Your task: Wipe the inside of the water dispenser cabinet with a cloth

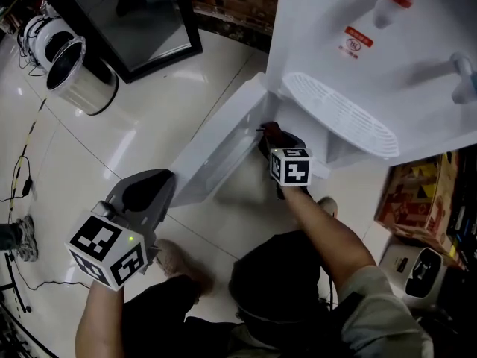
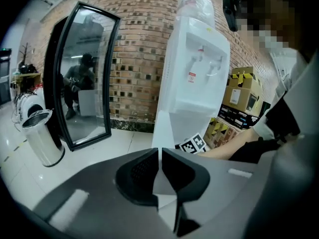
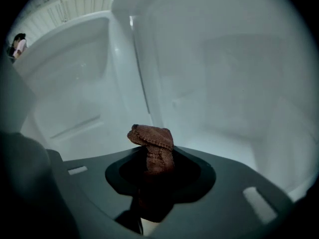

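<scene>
**Cloth held at the mouth of the open cabinet**

Pale glossy floor tiles [image 1: 149,125] lie around the white water dispenser [image 1: 350,36], whose lower cabinet door [image 1: 216,155] stands open. The right gripper [image 3: 152,158] clamps a brown cloth [image 3: 151,142], bunched into a knob that sticks out past the jaws, and it points into the cabinet [image 3: 224,93]. I cannot tell whether the cloth touches any inner wall. The left gripper [image 2: 160,156] is closed on nothing, its jaws pressed together, and it hovers over the floor, apart from the door.

For a good wipe, I judge that the cloth must first be pressed on a wall, then drawn in long overlapping strokes from the back toward the opening, with the corners last. The bunch is small, so the hard jaws may scrape the plastic if the angle is too steep.

The cabinet looks empty: only bare white walls. Beside a black-framed mirror [image 1: 141,21] stands a metal bin [image 1: 78,77]; its open top shows nothing that I can make out.
</scene>
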A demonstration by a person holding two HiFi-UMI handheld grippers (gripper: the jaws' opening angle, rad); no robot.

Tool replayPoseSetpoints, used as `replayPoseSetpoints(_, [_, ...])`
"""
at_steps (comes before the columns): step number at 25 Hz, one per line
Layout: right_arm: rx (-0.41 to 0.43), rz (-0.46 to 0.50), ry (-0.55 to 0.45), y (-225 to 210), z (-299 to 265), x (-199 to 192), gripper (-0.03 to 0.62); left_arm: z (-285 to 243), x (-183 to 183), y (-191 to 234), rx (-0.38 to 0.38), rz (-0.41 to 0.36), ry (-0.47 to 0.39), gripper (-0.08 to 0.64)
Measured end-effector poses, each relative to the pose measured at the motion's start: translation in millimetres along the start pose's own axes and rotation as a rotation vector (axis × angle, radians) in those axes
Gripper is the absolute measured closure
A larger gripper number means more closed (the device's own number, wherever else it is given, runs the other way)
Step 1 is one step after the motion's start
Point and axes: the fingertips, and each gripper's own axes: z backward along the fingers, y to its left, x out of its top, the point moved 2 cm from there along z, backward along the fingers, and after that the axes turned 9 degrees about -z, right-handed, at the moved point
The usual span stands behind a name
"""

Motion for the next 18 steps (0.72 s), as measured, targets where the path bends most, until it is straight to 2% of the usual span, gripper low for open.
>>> replayPoseSetpoints(3, [-0.068,-0.049,-0.004,-20.0,-19.9,0.0,0.451,1.6,-0.3,3.7,0.005,0.034,-0.015,0.559])
replayPoseSetpoints(7, [-0.103,-0.048,0.002,-25.3,-37.0,-6.1,0.446,1.8,0.5,6.1,0.003,0.064,-0.031,0.56])
replayPoseSetpoints(11, [-0.125,-0.048,0.028,-32.4,-46.4,-15.3,0.446,1.9,-0.2,7.0,0.014,0.064,-0.036,0.56])
replayPoseSetpoints(14, [-0.187,-0.073,0.026,-50.1,-43.9,-12.7,0.449,1.3,-0.3,7.3,0.019,0.064,-0.031,0.56])
replayPoseSetpoints(18, [-0.184,-0.103,0.009,-61.0,-48.9,-5.4,0.451,-0.6,0.6,7.2,0.034,0.046,-0.004,0.56])
